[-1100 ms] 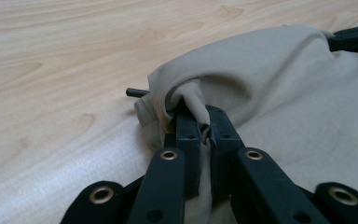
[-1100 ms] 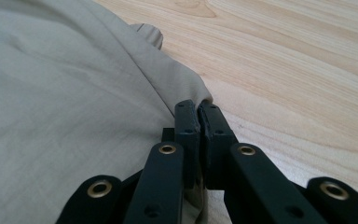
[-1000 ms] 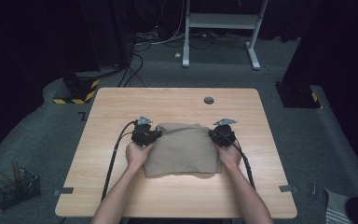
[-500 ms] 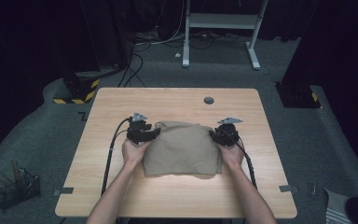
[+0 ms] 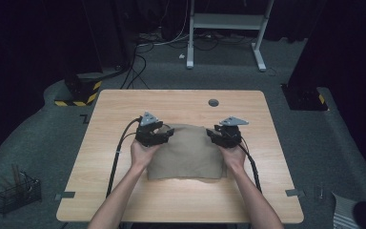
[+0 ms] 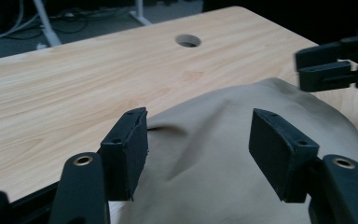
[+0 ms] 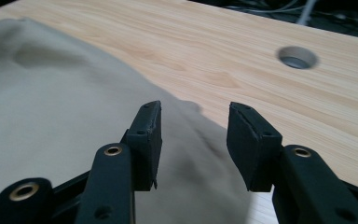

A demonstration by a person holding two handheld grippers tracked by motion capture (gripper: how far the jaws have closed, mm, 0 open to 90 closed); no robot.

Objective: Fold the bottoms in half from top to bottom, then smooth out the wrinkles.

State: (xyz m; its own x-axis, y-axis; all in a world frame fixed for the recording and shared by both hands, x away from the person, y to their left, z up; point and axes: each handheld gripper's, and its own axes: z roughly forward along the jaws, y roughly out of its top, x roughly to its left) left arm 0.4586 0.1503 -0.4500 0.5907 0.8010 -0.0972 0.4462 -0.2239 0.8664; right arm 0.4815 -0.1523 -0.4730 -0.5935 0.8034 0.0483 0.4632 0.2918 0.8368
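We start at our left claw (image 6: 193, 149), whose jaws stand apart with nothing pressed between the pads: the tan cloth (image 5: 186, 152) lies below and between them, untouched, and the jaws have just been opening. Our right claw (image 7: 193, 140) is likewise released, its jaws just opened too, hanging over the cloth's far right corner with bare wood showing past the pads. In the high view the left claw (image 5: 153, 133) sits above the cloth's far left corner and the right claw (image 5: 225, 133) above the far right one, each held by a hand coming up along the cloth's side edges. The cloth itself lies folded into a rough rectangle on the surface (image 5: 124, 109), its near edge toward us and its far edge a little humped where the corners were let go. Beyond the cloth's far edge is the round cable hole (image 5: 213, 102); well to the cloth's left, down on the floor, stands a wire basket (image 5: 16, 193). We judge that a fold has just been laid down and released, so the step in hand is the let-go and lift clear. The next move probably calls for choosing fresh grip points, likely a side edge, for another fold or a smoothing pass. Compared with a second ago, both claws were clenched on the far corners; now they are open and lifted slightly off the cloth.
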